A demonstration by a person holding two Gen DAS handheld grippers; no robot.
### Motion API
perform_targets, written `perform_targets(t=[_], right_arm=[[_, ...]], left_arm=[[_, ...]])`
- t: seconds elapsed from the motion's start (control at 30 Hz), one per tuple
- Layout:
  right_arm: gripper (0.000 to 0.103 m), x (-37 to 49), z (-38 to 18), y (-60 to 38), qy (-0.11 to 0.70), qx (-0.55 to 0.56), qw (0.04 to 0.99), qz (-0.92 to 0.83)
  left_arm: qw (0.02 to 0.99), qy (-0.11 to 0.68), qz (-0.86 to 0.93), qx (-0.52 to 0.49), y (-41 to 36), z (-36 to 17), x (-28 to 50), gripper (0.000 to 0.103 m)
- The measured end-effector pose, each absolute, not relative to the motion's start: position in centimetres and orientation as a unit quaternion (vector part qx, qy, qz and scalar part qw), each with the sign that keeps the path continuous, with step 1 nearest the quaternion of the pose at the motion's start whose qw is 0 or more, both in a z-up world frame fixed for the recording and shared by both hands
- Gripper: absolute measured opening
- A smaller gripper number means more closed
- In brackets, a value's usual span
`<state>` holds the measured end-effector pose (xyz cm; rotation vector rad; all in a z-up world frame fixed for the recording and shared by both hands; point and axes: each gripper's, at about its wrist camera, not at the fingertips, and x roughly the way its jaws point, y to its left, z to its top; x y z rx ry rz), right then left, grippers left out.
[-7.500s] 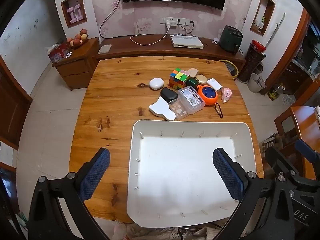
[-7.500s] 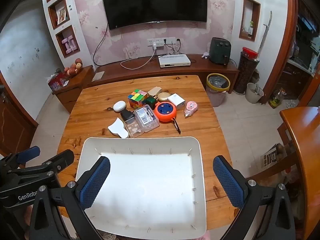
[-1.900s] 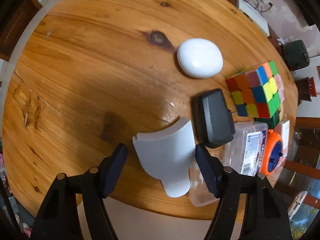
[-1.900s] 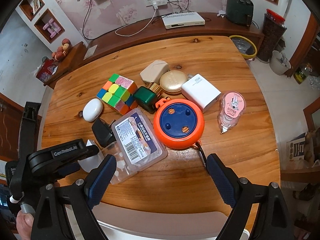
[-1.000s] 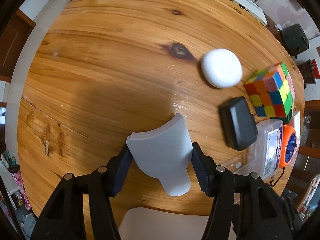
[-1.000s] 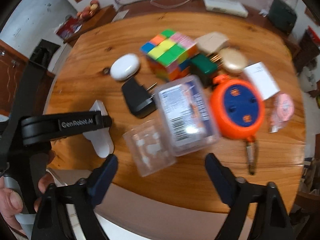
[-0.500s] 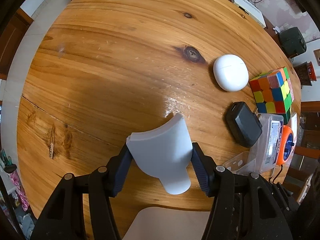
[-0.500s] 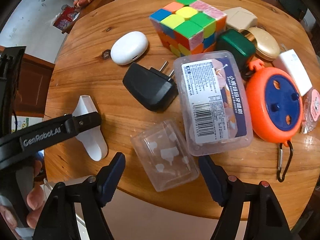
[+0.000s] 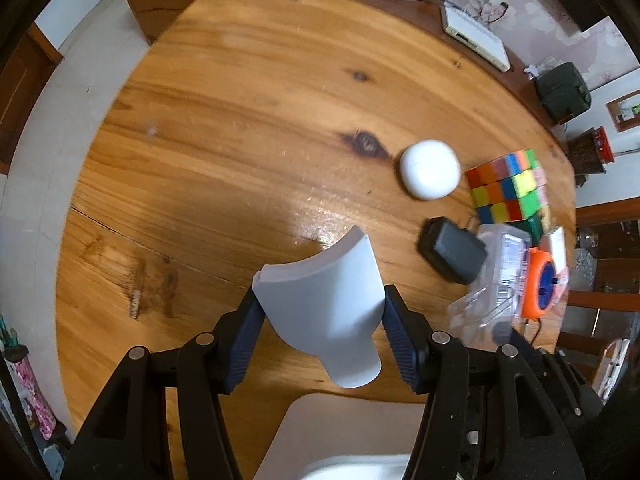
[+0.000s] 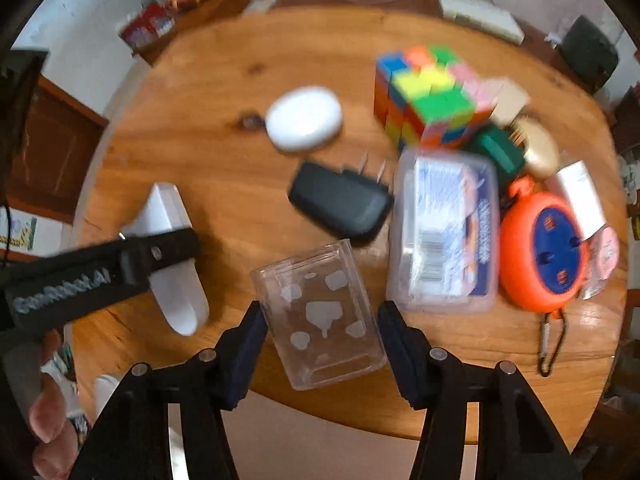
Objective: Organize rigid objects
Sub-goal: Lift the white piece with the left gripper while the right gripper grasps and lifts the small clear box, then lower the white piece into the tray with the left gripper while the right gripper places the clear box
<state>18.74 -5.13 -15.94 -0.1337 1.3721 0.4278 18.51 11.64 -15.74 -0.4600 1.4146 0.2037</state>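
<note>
My left gripper (image 9: 320,320) is shut on a white curved plastic piece (image 9: 326,308) and holds it above the wooden table (image 9: 240,120). The same piece (image 10: 172,248) shows at the left of the right wrist view, clamped by the left gripper. My right gripper (image 10: 322,340) has its pads on both sides of a clear plastic box (image 10: 320,312) lying on the table; the pads seem to touch its sides. The white tray (image 9: 352,436) lies just below the left gripper.
On the table lie a white oval case (image 10: 304,118), a black charger (image 10: 340,202), a colourful cube (image 10: 432,96), a labelled clear box (image 10: 444,232), an orange and blue reel (image 10: 544,248), a green box (image 10: 498,148), a gold compact (image 10: 536,152) and a white adapter (image 10: 576,196).
My left gripper has lifted the white piece up and away from the pile. My right gripper has moved in and narrowed around the clear box.
</note>
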Motion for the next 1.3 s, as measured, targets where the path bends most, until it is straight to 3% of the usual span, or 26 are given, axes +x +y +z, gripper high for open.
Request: perform_targets(t=[0.43,0.67,0.93,1.3], right_arm=[[0.058,13.7,-4.1,-10.5,0.523,-0.032,0.831,0.189],[0.058,8.7,0.8,-14.1,0.481,-0.016,0.857,0.183],[0.058,2.5,2.7,-18.5,0.453,0.024,0.874,0.173],[0.058,-2.8,-1.4,-20.5,0.455,0.041,0.878,0.143]], left_arm=[[0.810,0.562,0.018,-0.168,9.2,-3.1,13.5,0.062],[0.843,0.525,-0.032,-0.117,5.9,0.8,8.9,0.062],[0.861,0.501,-0.062,-0.064,3.5,1.3,3.8,0.062],[0.862,0.503,-0.056,-0.018,1.0,-3.5,-0.3,0.062]])
